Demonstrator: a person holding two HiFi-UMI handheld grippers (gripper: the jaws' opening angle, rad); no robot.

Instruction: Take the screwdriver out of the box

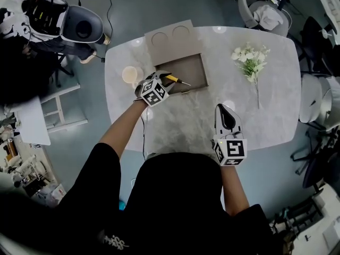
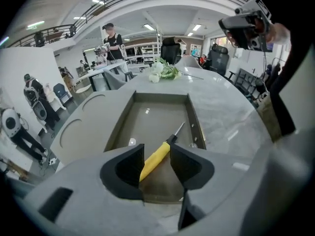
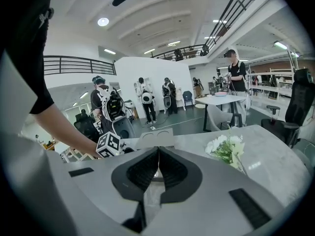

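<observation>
The screwdriver (image 1: pixel 176 79), yellow-handled with a thin metal shaft, lies slantwise in the shallow grey box (image 1: pixel 194 67) at the table's far middle. My left gripper (image 1: pixel 166 81) reaches down over the box's near left corner. In the left gripper view its jaws stand open on either side of the yellow handle (image 2: pixel 156 159), and I cannot see the pads pressing on it. The shaft tip (image 2: pixel 180 128) points toward the box's right wall. My right gripper (image 1: pixel 222 110) hovers over the table's near right part, shut and empty (image 3: pixel 158 154).
The box lid (image 1: pixel 170 36) with two round cut-outs lies flat behind the box. A round cream cup (image 1: pixel 129 74) stands left of the box. White flowers (image 1: pixel 251 58) lie on the table's right side. Chairs surround the white marble table (image 1: pixel 180 121); people stand in the background.
</observation>
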